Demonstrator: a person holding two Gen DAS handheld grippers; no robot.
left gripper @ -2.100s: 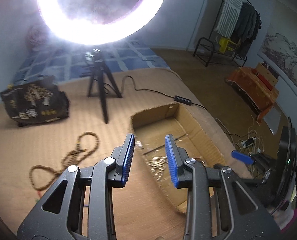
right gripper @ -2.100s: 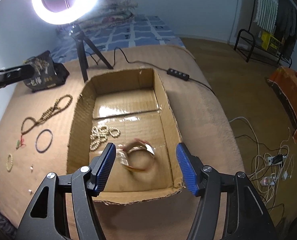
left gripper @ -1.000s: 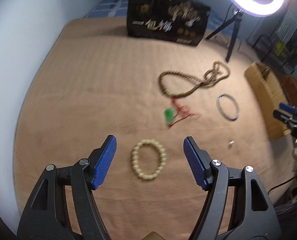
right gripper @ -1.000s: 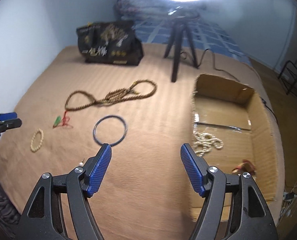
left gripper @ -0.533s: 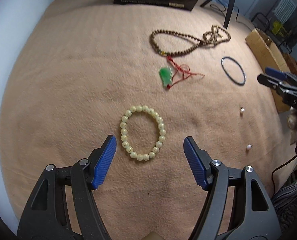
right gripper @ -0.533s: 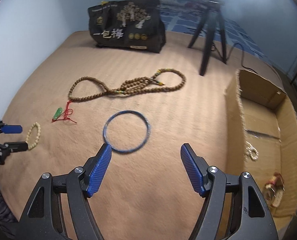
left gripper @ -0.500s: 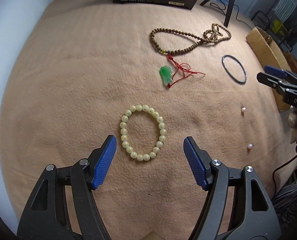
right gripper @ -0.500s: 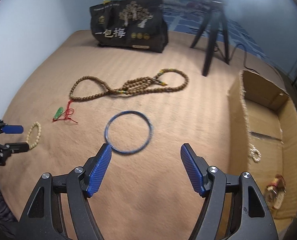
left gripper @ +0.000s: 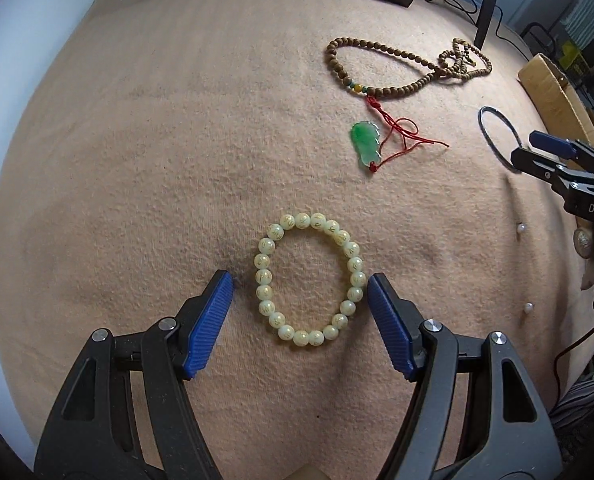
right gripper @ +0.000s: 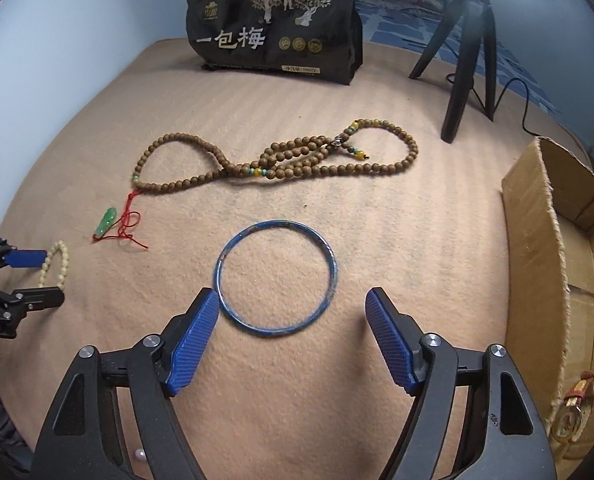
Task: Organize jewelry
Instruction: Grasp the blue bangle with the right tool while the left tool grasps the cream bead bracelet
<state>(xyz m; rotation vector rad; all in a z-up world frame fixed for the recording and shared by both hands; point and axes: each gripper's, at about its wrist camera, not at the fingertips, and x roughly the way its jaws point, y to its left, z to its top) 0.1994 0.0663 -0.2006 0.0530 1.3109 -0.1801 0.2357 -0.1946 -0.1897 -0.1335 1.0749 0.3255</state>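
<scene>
Left gripper (left gripper: 300, 294): jaws wide apart, pointing steeply down at the tan blanket (left gripper: 137, 160); the blue pads flank the pale bead bracelet (left gripper: 309, 279) without pressing on it, and the right pad sits just beside its beads.
Pale bead bracelet: lies flat, a slightly stretched oval with its long axis running near to far in the left wrist view; gold characters on the beads, too small to read.
Right gripper (right gripper: 293, 312): jaws open and just now spreading wider, nothing clamped; the blue bangle (right gripper: 276, 278) lies flat just ahead of the pads, its near-left edge close to the left pad.
Blue bangle: a plain round ring, so no long axis to call.
Brown bead necklace (right gripper: 281, 160): farther out on the blanket, strung left to right in the right wrist view, looped and crossed over itself at the middle.
Green pendant (left gripper: 365, 144): on a red cord at the necklace's left end, long axis near to far in the left wrist view.
Black bag (right gripper: 273, 20): stands at the far edge; large white characters read 一包梅, with three gold medallions beside them; the small label below is unreadable.
Cardboard box (right gripper: 545, 264): open, on the right.
Gripper lettering: "DAS" shows on the right gripper's body in the left wrist view.
Loose pearls (left gripper: 521, 227): small, on the blanket's right side.
</scene>
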